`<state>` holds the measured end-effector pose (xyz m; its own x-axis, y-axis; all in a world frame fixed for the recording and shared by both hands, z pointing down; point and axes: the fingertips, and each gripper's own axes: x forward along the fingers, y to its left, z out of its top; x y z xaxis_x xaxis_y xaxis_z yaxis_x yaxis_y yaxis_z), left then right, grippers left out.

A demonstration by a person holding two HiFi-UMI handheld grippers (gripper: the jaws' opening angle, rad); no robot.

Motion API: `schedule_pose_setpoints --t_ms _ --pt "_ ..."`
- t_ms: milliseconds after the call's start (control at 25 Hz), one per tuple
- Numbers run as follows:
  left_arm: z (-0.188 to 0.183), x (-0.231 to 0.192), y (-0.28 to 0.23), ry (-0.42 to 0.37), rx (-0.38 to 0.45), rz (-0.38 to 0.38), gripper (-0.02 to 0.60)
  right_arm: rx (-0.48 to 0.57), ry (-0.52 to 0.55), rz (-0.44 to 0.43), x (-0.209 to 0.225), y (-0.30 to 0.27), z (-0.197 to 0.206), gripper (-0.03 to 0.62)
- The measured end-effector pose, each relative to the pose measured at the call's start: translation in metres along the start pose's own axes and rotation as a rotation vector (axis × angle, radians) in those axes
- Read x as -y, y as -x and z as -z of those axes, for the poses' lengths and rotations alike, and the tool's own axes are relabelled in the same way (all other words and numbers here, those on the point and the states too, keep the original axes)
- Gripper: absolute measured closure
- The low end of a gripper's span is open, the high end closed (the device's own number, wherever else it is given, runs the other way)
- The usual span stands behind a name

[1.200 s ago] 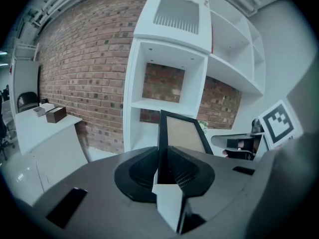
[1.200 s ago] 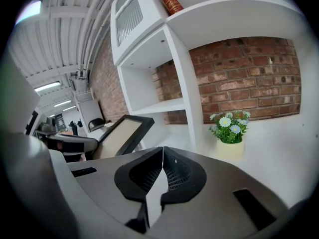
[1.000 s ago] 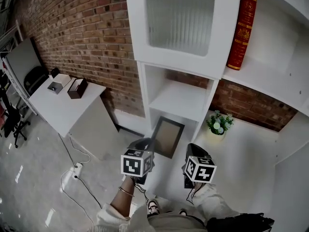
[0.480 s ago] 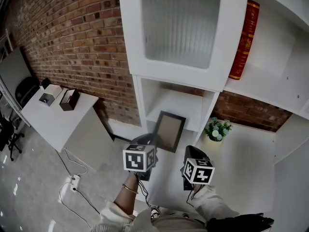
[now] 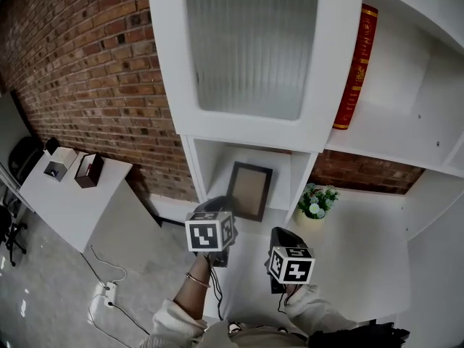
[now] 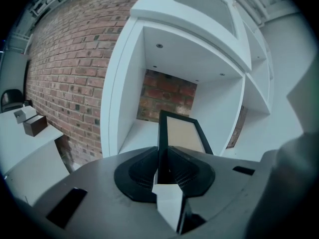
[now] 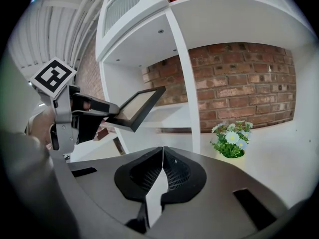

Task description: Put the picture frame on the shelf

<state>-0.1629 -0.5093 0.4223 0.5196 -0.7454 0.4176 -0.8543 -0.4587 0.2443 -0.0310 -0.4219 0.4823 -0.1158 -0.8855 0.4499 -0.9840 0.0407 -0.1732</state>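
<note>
The picture frame (image 5: 249, 191) (image 6: 182, 133) (image 7: 134, 107) is gripped at its lower edge by the left claw (image 5: 220, 210) (image 6: 161, 164) (image 7: 85, 111), whose jaws are pressed on the dark moulding from both sides. The frame is held in the air at the mouth of the white shelf unit (image 5: 312, 172) (image 6: 119, 83) (image 7: 182, 59), in front of the open compartment that lies under the unit's ribbed glass door (image 5: 250, 42). In the right gripper view the frame is seen tilted, with its top leaning toward that compartment and its pale panel facing upward; it is not set down on the compartment's board.

The right claw (image 5: 278, 235) (image 7: 162, 156) is held lower and further out from the shelf unit, with its jaws closed together on nothing.

A potted plant (image 5: 314, 201) (image 7: 231, 139) with pale flowers is stood on the unit's broad lower surface, just to the right of the divider that bounds the open compartment. A red book (image 5: 355, 67) is stood upright on the unit's upper right shelf. A brick wall (image 5: 94, 71) is seen behind and to the left of the unit, and well to the unit's left a white table (image 5: 65, 201) carries a dark box (image 5: 88, 170) (image 6: 35, 125).
</note>
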Motion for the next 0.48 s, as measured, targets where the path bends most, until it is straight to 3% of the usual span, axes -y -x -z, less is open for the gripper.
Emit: schedule_pose_setpoints --t_ms 480 --pt "-0.007 -0.006 -0.034 -0.022 -0.053 -0.012 0.515 -0.037 -0.037 0.044 0.010 -0.006 0.005 0.571"
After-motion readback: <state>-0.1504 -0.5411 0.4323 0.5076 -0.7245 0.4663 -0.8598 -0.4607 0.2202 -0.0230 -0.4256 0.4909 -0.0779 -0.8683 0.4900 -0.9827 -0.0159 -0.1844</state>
